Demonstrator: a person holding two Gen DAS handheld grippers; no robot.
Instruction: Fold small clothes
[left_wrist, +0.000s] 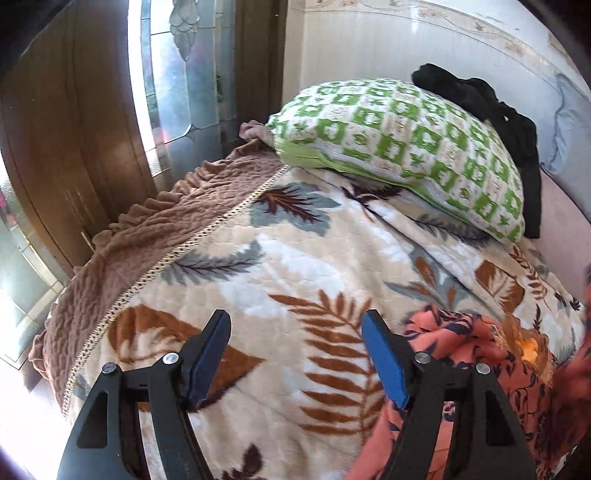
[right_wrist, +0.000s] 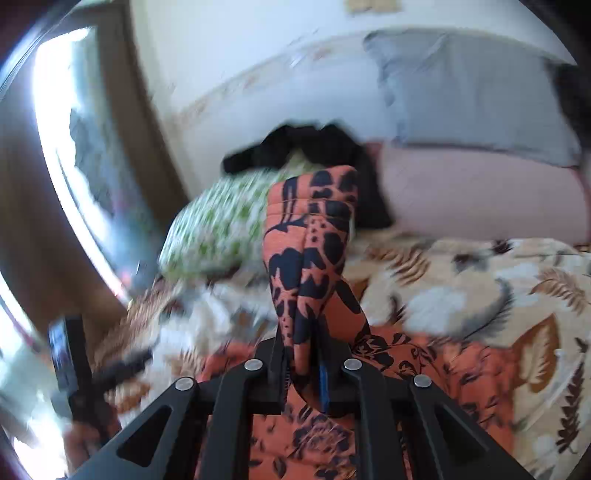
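Orange garment (right_wrist: 310, 236) with a dark floral print, one piece, is bunched on the leaf-patterned blanket (left_wrist: 280, 258), and a fold of it stands up from the right gripper (right_wrist: 303, 354), pinched tight between the two fingers; the rest spills below and to the right. Left gripper (left_wrist: 295, 325) hovers wide apart over bare blanket, its two blue pads (left_wrist: 384, 362) gripping nothing, the garment just beside its right finger; one green-checked pillow (left_wrist: 406, 147) lies further up, one black cloth (left_wrist: 509, 125) draped behind it; one grey pillow (right_wrist: 472, 92) against the wall.
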